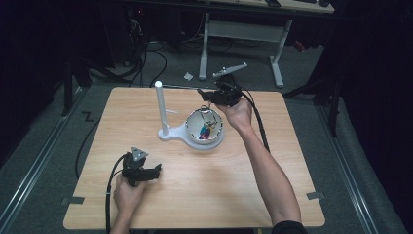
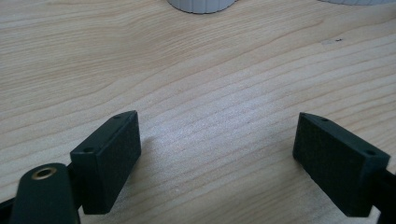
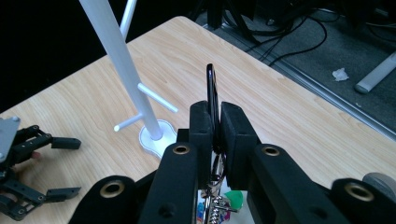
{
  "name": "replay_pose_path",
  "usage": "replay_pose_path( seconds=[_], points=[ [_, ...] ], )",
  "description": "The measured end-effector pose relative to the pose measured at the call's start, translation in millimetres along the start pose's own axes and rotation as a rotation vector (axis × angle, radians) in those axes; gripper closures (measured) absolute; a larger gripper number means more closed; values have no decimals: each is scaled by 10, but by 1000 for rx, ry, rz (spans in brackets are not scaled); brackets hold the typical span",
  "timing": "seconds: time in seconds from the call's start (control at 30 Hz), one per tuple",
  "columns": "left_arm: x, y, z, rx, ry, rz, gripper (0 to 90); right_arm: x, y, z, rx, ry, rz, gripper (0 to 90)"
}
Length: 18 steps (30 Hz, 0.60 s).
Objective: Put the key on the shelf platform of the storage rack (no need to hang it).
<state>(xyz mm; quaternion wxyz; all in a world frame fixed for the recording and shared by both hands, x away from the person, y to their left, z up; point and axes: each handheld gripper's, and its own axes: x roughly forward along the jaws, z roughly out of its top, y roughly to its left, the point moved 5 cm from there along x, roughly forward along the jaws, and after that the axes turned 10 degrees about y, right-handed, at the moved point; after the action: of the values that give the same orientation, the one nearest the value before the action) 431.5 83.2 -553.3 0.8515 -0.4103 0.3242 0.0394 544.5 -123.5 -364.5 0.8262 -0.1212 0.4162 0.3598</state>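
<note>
Right gripper view has the right gripper (image 3: 214,140) clenched on a thin black ring (image 3: 210,93) lifted over the bowl (image 1: 194,119), probably for hanging on the white stand (image 3: 122,65), while the left gripper (image 2: 217,163) waits released near it.

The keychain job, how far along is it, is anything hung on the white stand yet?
Nothing looks hung yet: the white stand's pegs are bare. In hand: the right tongs are shut on a thin black loop above the bowl, with a metal clasp and colourful bits dangling below. The left tongs are open over the table, holding nothing. Probably left: carrying the loop to a peg and releasing it.
</note>
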Motion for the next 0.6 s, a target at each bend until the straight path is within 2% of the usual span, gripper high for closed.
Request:
replay_pose_path(
  seconds=[0.27, 0.3, 0.6],
  points=[
    [-1, -7, -4, -18, 0, 3, 155, 93, -33, -54, 12, 11, 2, 842],
    [0, -3, -2, -7, 1, 1, 155, 96, -35, -58, 15, 13, 2, 842],
    [0, -1, -1, -2, 0, -1, 155, 164, -69, -110, 24, 20, -1, 841]
  ],
)
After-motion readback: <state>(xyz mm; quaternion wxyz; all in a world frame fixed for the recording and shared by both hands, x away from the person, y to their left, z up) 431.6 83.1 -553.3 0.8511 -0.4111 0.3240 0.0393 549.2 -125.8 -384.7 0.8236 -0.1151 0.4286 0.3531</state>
